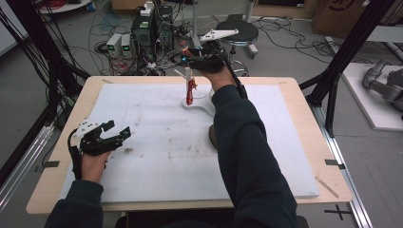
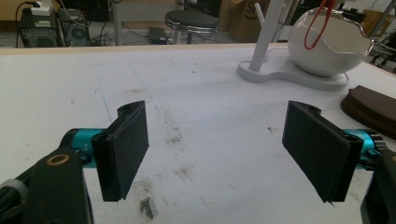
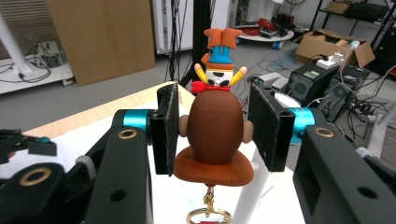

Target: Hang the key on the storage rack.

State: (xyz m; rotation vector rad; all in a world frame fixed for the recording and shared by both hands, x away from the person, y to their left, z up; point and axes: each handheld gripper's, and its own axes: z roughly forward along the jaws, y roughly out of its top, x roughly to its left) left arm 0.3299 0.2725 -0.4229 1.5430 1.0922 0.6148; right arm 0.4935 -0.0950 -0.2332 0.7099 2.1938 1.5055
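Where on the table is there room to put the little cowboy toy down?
Plenty: the white mat is bare between the left gripper and the sleeve, and along its far left corner. It is crowded by the white stand, bowl and brown pouch.

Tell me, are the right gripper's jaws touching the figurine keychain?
Touching. The right gripper view shows the right gripper with both pads pressed against the figurine keychain.

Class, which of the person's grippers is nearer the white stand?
Right. The right gripper hovers just above the white stand; the left gripper sits far off, near the table's left edge.
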